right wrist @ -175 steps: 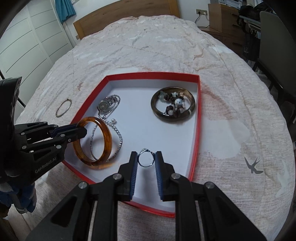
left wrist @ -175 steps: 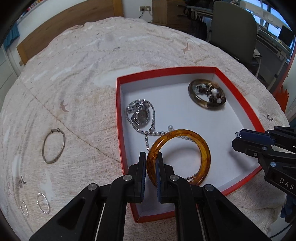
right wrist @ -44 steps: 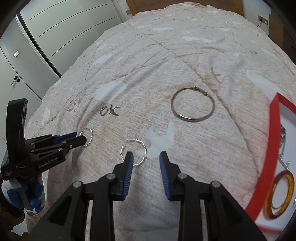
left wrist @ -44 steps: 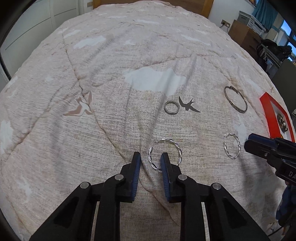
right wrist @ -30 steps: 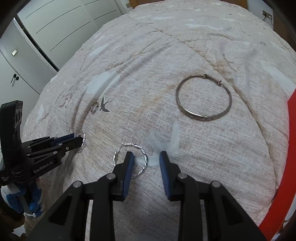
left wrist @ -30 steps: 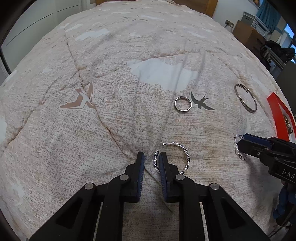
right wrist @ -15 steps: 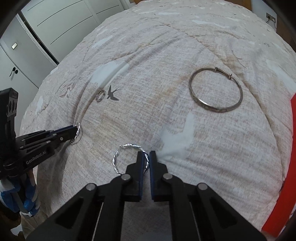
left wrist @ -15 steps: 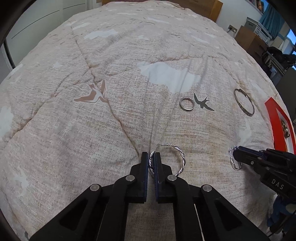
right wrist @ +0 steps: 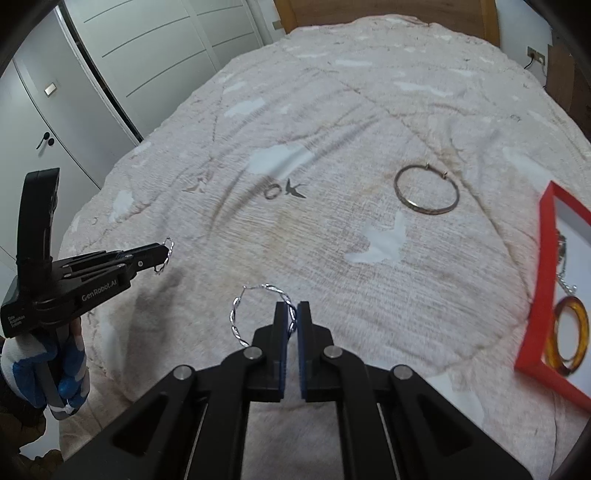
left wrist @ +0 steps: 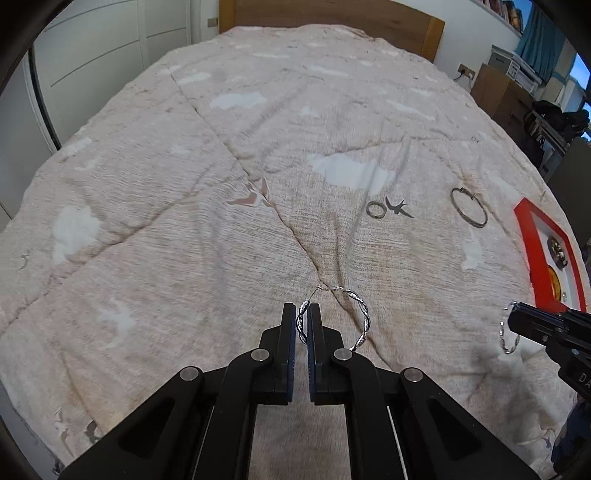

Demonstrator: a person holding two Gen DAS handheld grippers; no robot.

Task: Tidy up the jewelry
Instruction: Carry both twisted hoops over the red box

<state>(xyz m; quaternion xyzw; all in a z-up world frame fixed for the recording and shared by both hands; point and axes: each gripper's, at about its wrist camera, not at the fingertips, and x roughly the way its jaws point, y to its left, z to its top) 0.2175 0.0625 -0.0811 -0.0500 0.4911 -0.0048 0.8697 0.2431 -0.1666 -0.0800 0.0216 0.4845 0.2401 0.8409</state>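
Two twisted silver hoop earrings are off the bed, one in each of your tools. Your left hand-held gripper is clamped on the left hoop earring, pinching the hoop's left side between its blue pads while the rest of the loop juts out to the right of the fingertips. Your right hand-held gripper is clamped on the right hoop earring, pinching that hoop's right side, so its loop sticks out to the left of the fingertips with the open hook end at the top.

From the right wrist view, your left tool sits far to the left, held by a hand in a blue-and-white glove, its earring dangling at the tip above a dark shadow on the quilt.

Ahead of the right tool and to its right, a thin metal bangle lies flat on the quilt. Ahead and slightly left, a small plain ring lies just beside a dark printed swallow.

At the far right of both tools stands the red box with its white floor. Inside it you can see an amber bangle and part of a silver chain above it; the remaining contents are cut off by the frame edge.

Beyond the quilt are a wooden headboard and white wardrobe doors.
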